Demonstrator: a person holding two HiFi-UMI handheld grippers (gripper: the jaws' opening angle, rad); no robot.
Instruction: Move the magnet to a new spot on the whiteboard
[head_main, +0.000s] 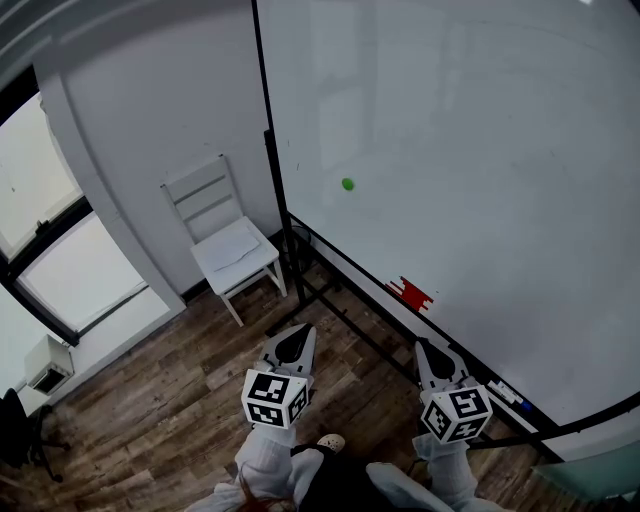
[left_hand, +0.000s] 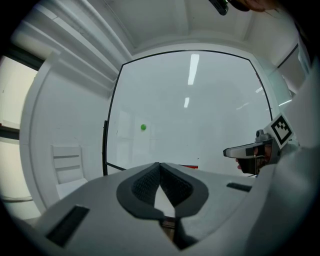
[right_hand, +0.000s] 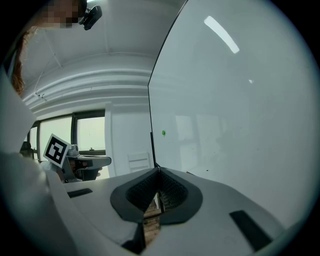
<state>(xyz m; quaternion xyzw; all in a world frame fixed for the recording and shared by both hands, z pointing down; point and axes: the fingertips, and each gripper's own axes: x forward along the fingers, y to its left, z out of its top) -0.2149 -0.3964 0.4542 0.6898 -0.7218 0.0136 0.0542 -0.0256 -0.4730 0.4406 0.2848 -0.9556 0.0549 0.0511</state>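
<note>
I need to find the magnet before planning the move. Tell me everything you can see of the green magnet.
The green magnet is a small, round, bright green dot of one plain colour. It is too small to tell its material or any detail. It sits flat against the upright whiteboard, in the board's left part, not far from its black left edge, with bare white surface all around it. Only the board touches it.

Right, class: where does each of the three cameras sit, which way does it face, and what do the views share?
Head view: on the person's head, looking steeply down at the whiteboard, chair and floor; left gripper, right gripper and sleeves show.
Left gripper view: on the left gripper, facing the whiteboard; its shut fingers show.
Right gripper view: on the right gripper, facing along the whiteboard; its shut fingers show.
Shared: all three show the green magnet.
</note>
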